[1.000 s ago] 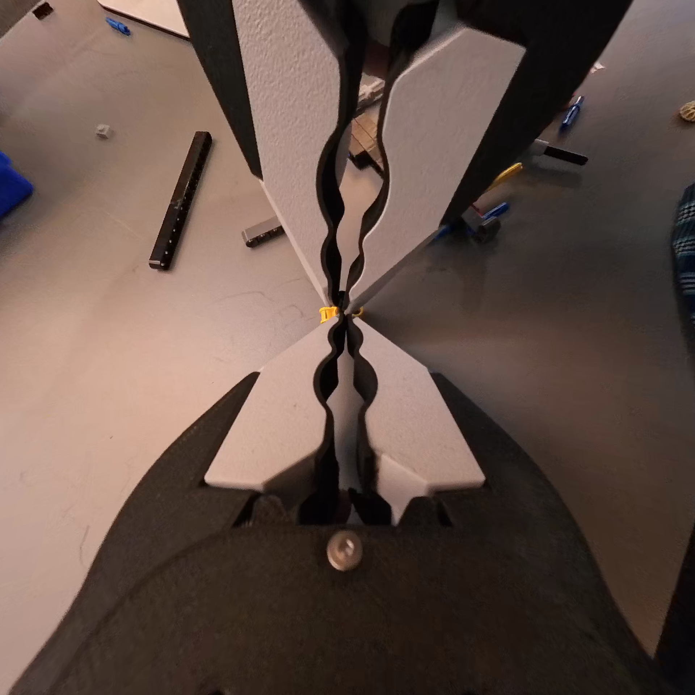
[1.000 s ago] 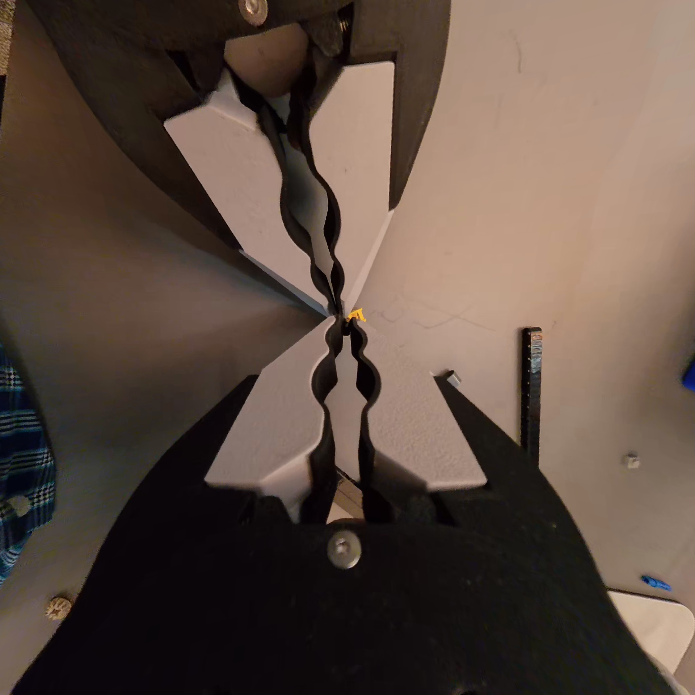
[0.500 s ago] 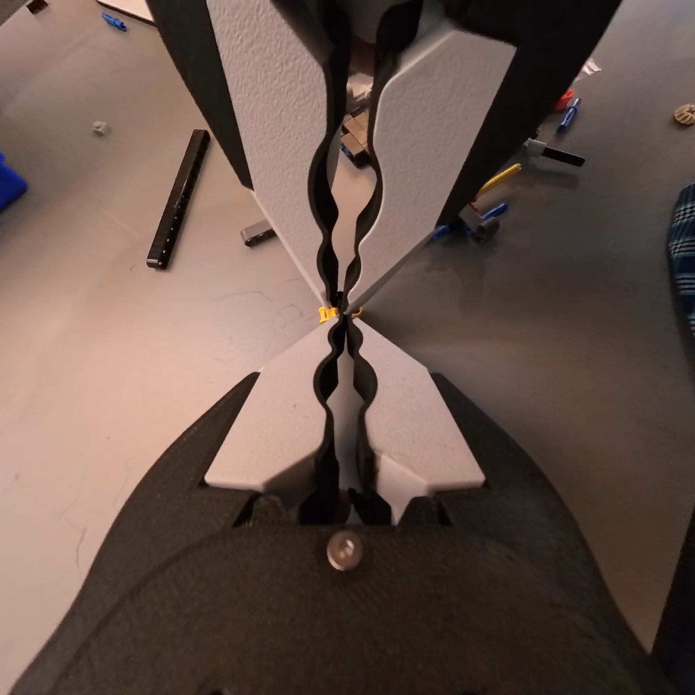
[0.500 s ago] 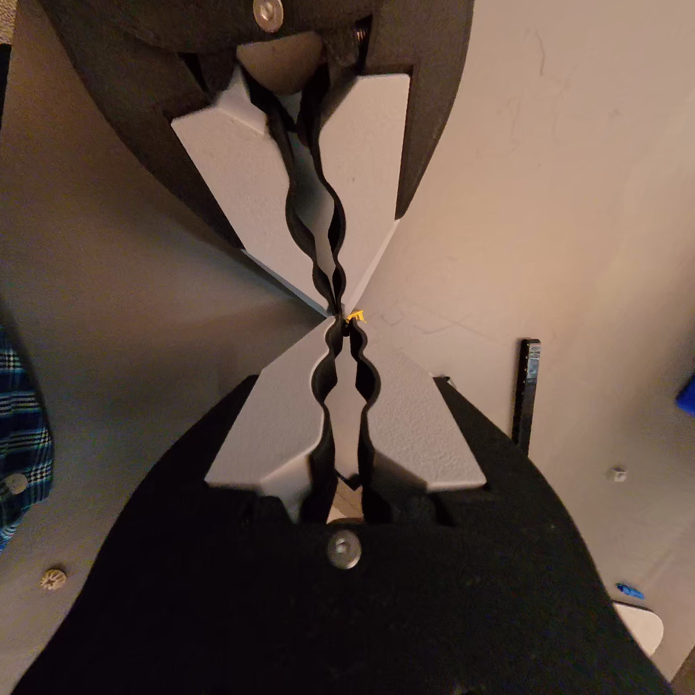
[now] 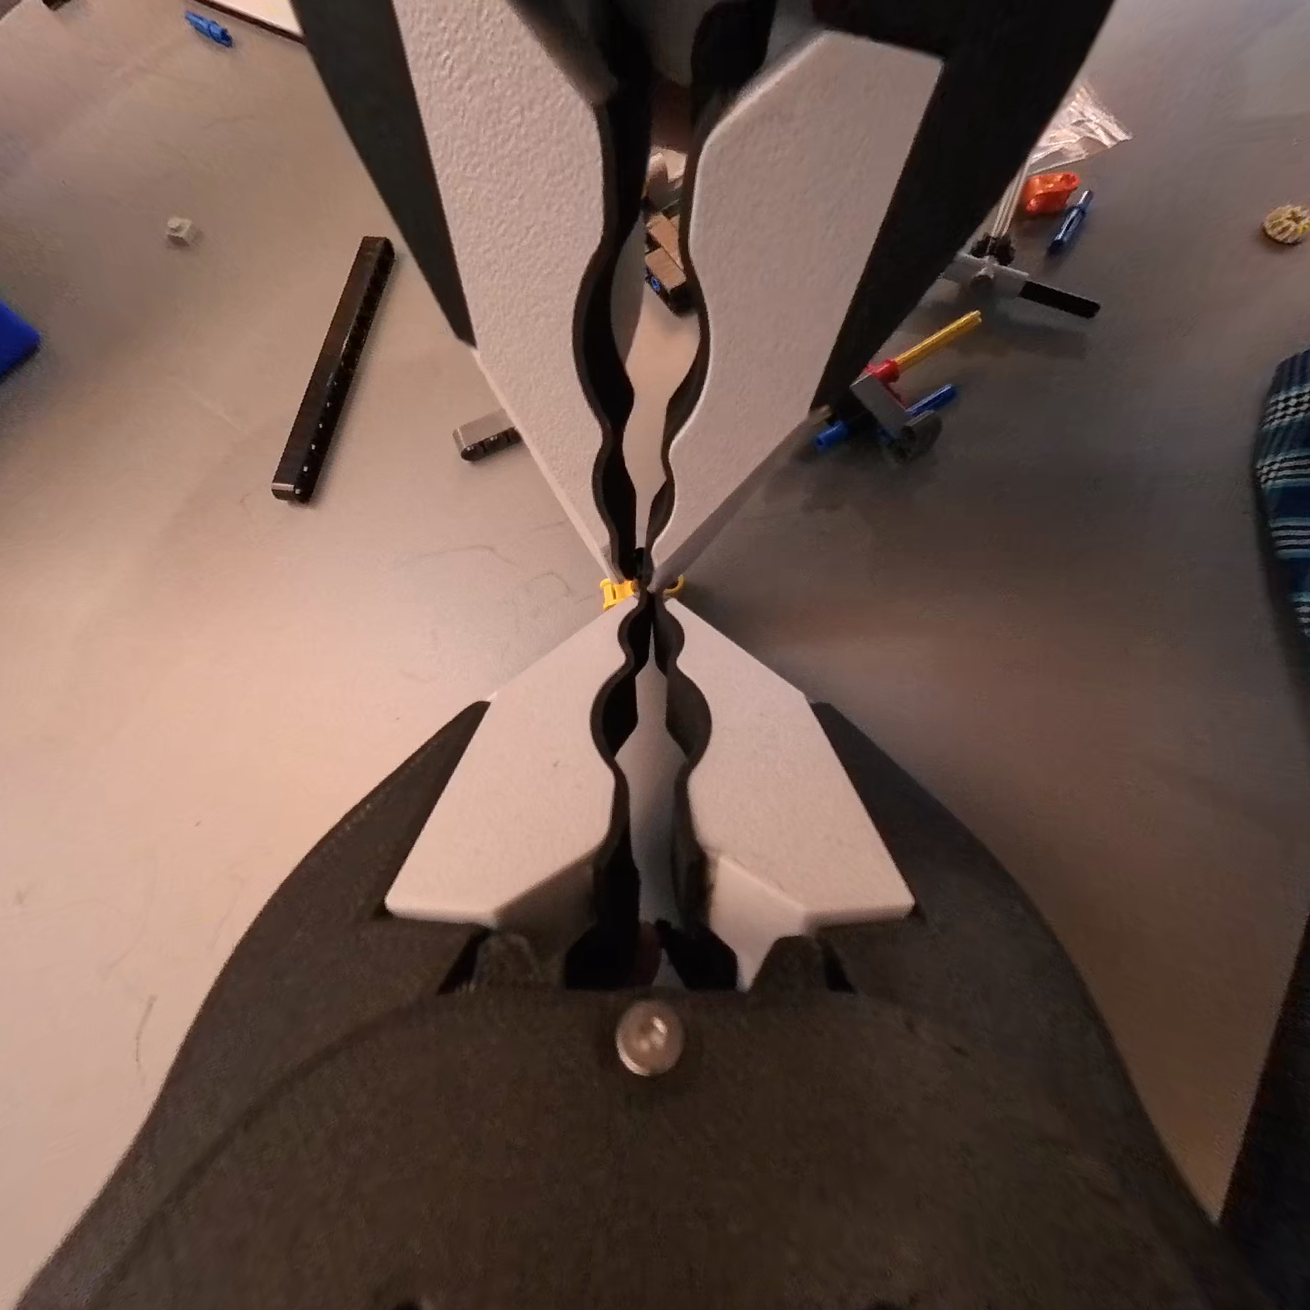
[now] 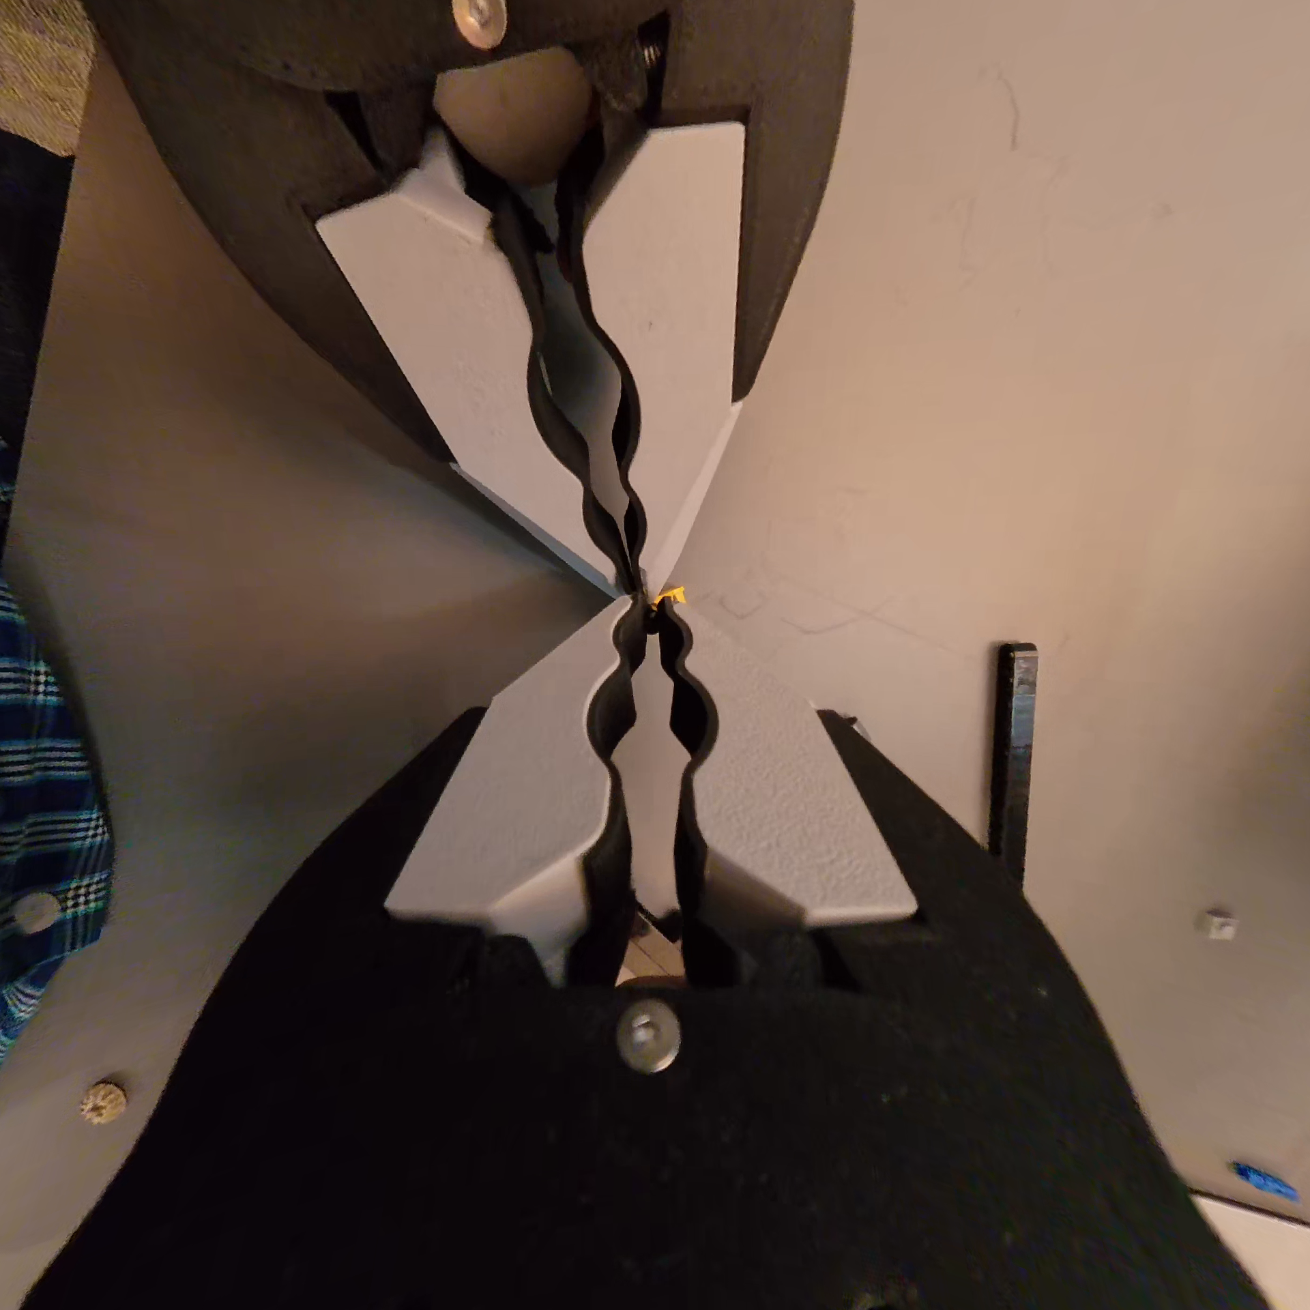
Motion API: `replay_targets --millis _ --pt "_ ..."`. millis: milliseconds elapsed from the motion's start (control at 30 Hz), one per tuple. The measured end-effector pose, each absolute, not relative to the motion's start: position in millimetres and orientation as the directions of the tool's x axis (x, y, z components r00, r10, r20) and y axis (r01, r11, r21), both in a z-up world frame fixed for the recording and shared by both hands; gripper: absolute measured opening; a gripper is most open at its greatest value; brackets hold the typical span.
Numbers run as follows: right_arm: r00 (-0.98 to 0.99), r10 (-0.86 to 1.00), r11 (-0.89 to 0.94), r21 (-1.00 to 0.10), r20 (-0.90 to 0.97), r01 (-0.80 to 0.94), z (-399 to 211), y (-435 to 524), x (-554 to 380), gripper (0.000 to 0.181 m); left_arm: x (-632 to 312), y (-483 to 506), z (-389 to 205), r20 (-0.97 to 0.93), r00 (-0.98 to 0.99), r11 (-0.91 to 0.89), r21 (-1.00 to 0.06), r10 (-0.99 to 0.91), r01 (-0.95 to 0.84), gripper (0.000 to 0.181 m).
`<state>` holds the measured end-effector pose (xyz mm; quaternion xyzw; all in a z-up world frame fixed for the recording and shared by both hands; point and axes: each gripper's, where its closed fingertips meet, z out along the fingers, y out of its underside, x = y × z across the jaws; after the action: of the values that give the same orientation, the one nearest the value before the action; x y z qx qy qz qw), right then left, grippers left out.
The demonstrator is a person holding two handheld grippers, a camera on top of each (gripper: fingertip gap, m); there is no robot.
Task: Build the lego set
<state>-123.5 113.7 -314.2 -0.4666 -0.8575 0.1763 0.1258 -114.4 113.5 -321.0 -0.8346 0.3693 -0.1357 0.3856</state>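
Observation:
My two grippers meet tip to tip above the grey table (image 5: 213,709). My left gripper (image 5: 648,609) is shut, and a small yellow lego piece (image 5: 615,592) sticks out on both sides of its tips. My right gripper (image 6: 646,618) is shut on a tiny dark piece pressed against the yellow piece (image 6: 670,595). In the left wrist view the right gripper (image 5: 641,567) comes down from the top. In the right wrist view the left gripper (image 6: 634,581) comes down from the top. Most of both small pieces is hidden by the tips.
On the table lie a long black beam (image 5: 333,368), a short grey beam (image 5: 485,439), a small assembly with a yellow axle (image 5: 914,383), a grey and black axle part (image 5: 1006,276), an orange piece (image 5: 1053,191) and a tan gear (image 5: 1286,241). A plaid sleeve (image 5: 1286,482) is at the right. Left and right tips are no more than a few centimetres apart. Both grippers' tips are roughly 25 cm from the tan gear (image 5: 1286,241). Seen from the right wrist view (image 6: 102,1082) as well.
Both grippers stay shut and joined at the yellow piece. The pair has shifted slightly over the table, and the right gripper has tilted a little.

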Motion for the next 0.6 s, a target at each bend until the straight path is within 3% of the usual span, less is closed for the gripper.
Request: replay_targets --millis 300,600 --pt "-0.506 0.862 0.451 -0.461 0.005 0.764 -314.1 113.5 -123.9 0.001 -114.8 113.8 -321.2 -0.05 0.692 -0.435 -0.744 -0.72 -0.507 0.0" --pt "-0.579 0.814 0.536 -0.449 0.048 0.716 -314.1 113.0 -124.1 0.001 -114.9 113.8 -321.3 -0.042 0.691 -0.439 -0.744 -0.722 -0.504 0.0"
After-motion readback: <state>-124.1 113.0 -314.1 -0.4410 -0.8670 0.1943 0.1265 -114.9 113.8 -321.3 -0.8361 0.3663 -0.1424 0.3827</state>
